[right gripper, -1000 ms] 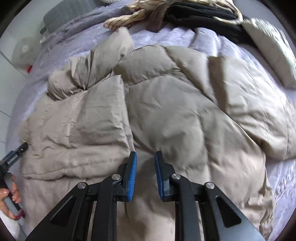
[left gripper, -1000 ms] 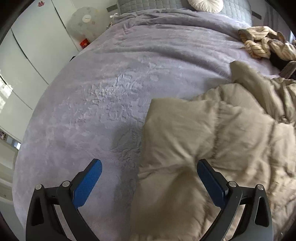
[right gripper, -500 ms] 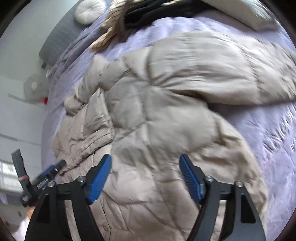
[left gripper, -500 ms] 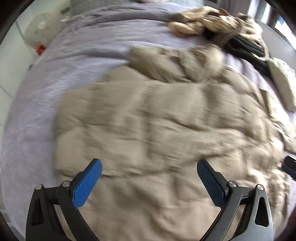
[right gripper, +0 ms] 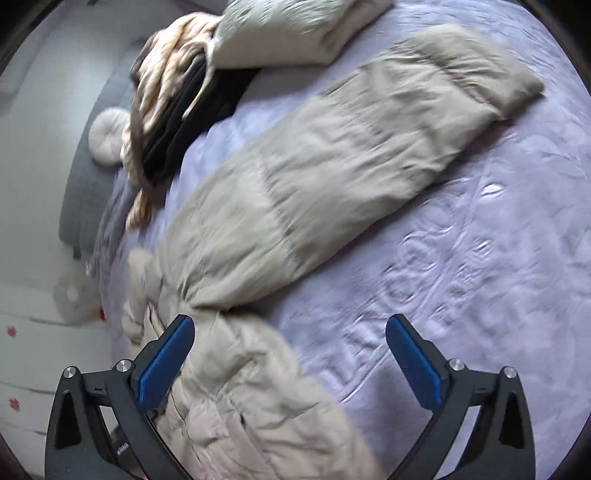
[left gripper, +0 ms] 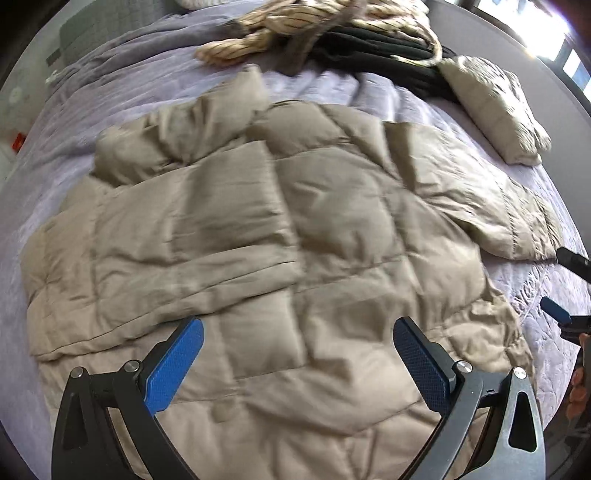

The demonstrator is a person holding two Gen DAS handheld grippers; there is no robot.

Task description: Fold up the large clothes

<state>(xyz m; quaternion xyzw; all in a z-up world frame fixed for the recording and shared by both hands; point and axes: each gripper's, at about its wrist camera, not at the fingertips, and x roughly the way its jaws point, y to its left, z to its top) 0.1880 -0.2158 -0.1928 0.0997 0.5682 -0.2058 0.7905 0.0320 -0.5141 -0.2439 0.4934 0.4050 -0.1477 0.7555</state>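
Since a second ago both views have swung across the bed: the left view, then over the coat's left edge and bare cover, now looks down on the whole coat (left gripper: pixel 288 236), and the right view has slid off the coat's body to its sleeve (right gripper: pixel 354 147) and the bare lilac cover (right gripper: pixel 461 295). The right hand-held gripper (right gripper: pixel 290 354), nearly pressed together then, is spread wide and still opening, with only a coat edge and cover seen between its blue pads (right gripper: pixel 164 360), nothing pinched. The left hand-held gripper (left gripper: pixel 295 363) is spread too, above the coat's lower part, gripping nothing.

The beige quilted coat lies flat on the bed, filling the middle of the left view, its left sleeve folded across the body. The other sleeve stretches toward 2 o'clock. At 12 o'clock lies a pile of striped and black clothes (left gripper: pixel 332 33), with a folded beige garment (left gripper: pixel 495 110) at 1 o'clock. The right hand-held gripper's tip shows at 3 o'clock in the left view.
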